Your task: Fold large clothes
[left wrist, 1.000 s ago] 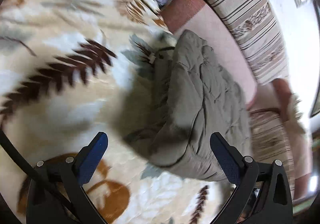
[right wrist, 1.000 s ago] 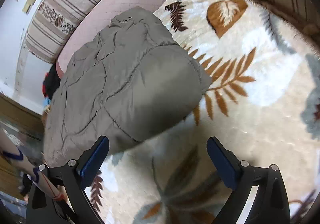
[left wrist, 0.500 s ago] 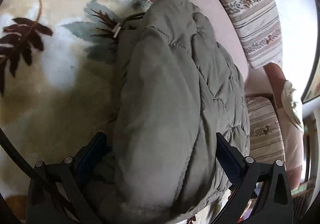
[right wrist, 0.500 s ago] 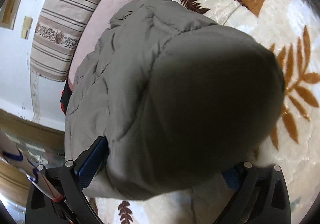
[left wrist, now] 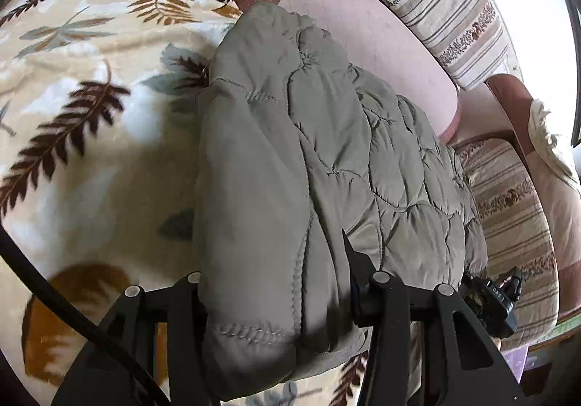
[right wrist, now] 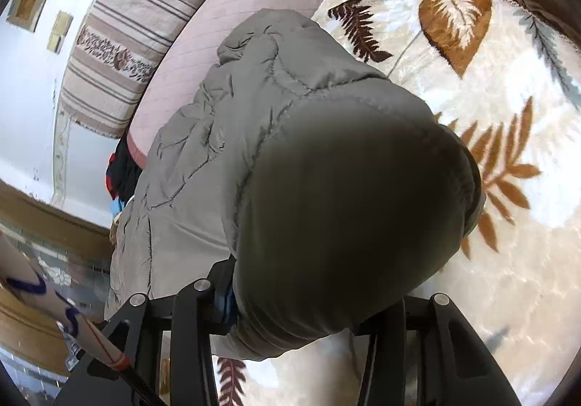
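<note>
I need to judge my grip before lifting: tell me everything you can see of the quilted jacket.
The quilted jacket is olive-grey, puffy, with stitched curving seams and a matte shell that looks synthetic. It is folded into a thick bundle on the leaf-patterned blanket, its far end reaching the pink cushion. The left gripper and right gripper each have a near end bulging between their closing jaws.
</note>
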Demonstrator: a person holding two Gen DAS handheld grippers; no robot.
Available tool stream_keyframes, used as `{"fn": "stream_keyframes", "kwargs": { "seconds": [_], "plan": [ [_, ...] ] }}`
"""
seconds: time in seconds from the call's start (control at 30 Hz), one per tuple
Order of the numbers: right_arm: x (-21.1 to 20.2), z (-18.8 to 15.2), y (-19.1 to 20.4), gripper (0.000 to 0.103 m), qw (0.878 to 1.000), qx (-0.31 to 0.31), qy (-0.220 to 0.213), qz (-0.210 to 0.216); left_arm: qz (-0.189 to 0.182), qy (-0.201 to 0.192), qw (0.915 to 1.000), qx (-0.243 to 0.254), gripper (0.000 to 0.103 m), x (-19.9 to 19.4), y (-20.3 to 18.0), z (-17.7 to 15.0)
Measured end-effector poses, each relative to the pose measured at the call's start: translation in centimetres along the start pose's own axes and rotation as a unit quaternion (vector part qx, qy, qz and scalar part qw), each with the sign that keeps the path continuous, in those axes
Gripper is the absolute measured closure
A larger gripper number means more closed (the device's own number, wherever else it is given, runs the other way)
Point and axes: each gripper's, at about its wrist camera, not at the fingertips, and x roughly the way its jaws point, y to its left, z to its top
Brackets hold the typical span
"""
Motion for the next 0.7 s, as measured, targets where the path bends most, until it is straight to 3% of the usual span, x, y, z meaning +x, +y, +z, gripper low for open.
{"fn": "stream_keyframes", "kwargs": {
  "seconds": [0.27,0.43,0.6,0.7],
  "plan": [
    [-2.1,-4.3,-0.7,0.056,1.000,-0.013,0.012,-0.013,0.008,0.002,0.9999,-0.013,0.053,-1.4,2.6,-2.7],
    [-2.3,-4.9,0.2,0.053,0.999,-0.028,0.007,-0.034,0.040,-0.009,0.9992,-0.005,0.046,-2.2,2.2,-2.8],
    [-2.7,-5.3,0.5,0.035,0.997,-0.028,-0.003,-0.066,0.047,-0.017,0.9987,-0.008,0.045,-3.6,2.3,-3.4],
    [-3.2,-5.6,0.3,0.029,0.997,-0.027,-0.003,-0.073,0.052,-0.024,0.9983,-0.014,0.041,-4.7,2.7,-3.7]
  ]
}}
